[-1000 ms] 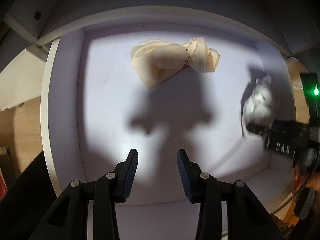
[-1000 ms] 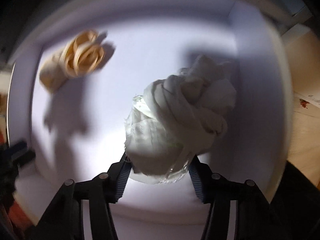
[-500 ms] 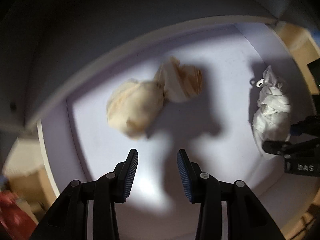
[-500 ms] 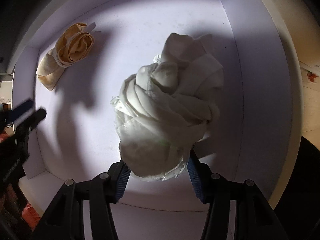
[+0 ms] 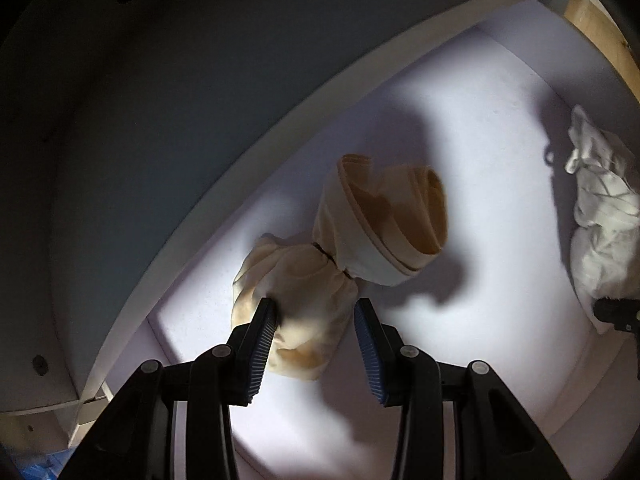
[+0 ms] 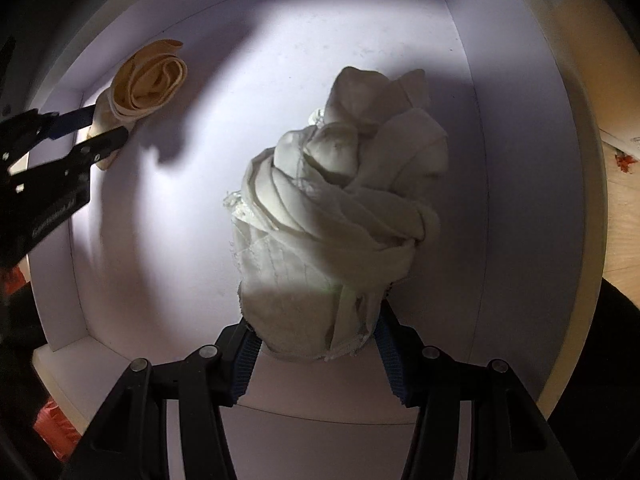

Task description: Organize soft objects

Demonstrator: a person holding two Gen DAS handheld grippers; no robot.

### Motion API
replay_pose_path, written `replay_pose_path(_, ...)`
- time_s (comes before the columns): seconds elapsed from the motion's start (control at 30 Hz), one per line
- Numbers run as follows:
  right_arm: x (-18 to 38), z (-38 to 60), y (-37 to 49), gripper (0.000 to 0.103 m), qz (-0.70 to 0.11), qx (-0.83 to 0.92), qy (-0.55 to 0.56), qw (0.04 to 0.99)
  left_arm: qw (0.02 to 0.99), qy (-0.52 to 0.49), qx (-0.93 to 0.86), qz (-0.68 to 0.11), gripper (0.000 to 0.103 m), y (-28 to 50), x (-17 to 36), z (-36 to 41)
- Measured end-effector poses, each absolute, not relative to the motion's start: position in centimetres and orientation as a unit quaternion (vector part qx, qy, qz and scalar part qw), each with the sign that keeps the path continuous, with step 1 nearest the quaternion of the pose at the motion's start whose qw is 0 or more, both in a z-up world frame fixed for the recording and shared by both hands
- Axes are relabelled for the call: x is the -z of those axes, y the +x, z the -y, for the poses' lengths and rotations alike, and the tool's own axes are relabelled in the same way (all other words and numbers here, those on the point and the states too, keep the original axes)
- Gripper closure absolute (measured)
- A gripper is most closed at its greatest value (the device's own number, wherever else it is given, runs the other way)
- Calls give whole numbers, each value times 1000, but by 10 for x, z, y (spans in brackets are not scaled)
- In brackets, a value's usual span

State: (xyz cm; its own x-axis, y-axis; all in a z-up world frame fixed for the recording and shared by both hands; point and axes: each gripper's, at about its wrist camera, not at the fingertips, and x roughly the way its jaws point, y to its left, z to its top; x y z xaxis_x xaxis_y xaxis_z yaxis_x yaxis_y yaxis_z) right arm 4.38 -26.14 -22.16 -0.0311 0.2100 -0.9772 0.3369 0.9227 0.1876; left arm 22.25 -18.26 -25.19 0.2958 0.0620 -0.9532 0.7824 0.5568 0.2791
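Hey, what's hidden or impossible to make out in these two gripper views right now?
- Left wrist view: the near end of the beige knotted cloth bundle lies behind the left gripper, so contact is unclear.
- Same view: the white crumpled cloth bundle is cut off by the frame edge.
- Right wrist view: its underside is hidden behind the right gripper.

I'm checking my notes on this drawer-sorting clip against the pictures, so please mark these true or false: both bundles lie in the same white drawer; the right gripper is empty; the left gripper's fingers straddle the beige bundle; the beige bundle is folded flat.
1. The beige bundle and the white bundle lie in the same white drawer. True.
2. The right gripper is empty. False: it is shut on the white bundle.
3. The left gripper has its fingers on either side of the beige bundle. True.
4. The beige bundle is folded flat. False: it is rolled and cinched in the middle.
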Motion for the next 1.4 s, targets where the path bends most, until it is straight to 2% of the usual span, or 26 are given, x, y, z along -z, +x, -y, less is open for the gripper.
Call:
replay_pose_path(0.23, 219, 261, 43, 47, -717, 49, 190, 669, 669, 355, 270, -595, 62, 217, 261, 173)
replay_pose_path(0.37, 222, 261, 43, 47, -717, 51, 192, 668, 641, 295, 281, -651, 62, 196, 260, 163)
replay_pose_path(0.43, 223, 261, 44, 47, -717, 52, 193, 668, 658, 292, 274, -637, 62, 190, 252, 162)
replay_pose_path(0.57, 224, 262, 43, 47, -716, 53, 195, 668, 692, 369, 275, -556, 62, 187, 236, 180)
replay_pose_path(0.63, 224, 264, 41, 47, -715, 53, 200, 668, 710, 357, 260, -548, 61, 201, 234, 188)
replay_pose_path(0.73, 224, 266, 41, 47, -714, 53, 205, 667, 724, 319, 252, -558, 52, 221, 237, 194)
replay_pose_path(0.77, 225, 266, 41, 47, -715, 53, 205, 667, 722, 318, 252, -560, 42, 225, 241, 196)
replay_pose_path(0.8, 225, 267, 41, 47, -715, 54, 204, 667, 720, 321, 255, -560, 37, 228, 244, 197)
replay_pose_path(0.97, 227, 268, 40, 46, -715, 53, 203, 667, 710, 327, 250, -572, 37, 236, 265, 205)
replay_pose_path(1.03, 226, 267, 41, 46, -715, 54, 202, 667, 710, 316, 249, -578, 45, 227, 266, 196)
replay_pose_path(1.07, 226, 266, 41, 46, -716, 55, 201, 667, 710, 314, 247, -580, 57, 226, 266, 193)
replay_pose_path(1.1, 226, 265, 41, 46, -716, 55, 201, 667, 709, 307, 245, -586, 59, 224, 265, 187)
replay_pose_path(1.4, 229, 259, 42, 43, -719, 56, 191, 666, 680, 230, 207, -664, 61, 191, 272, 137)
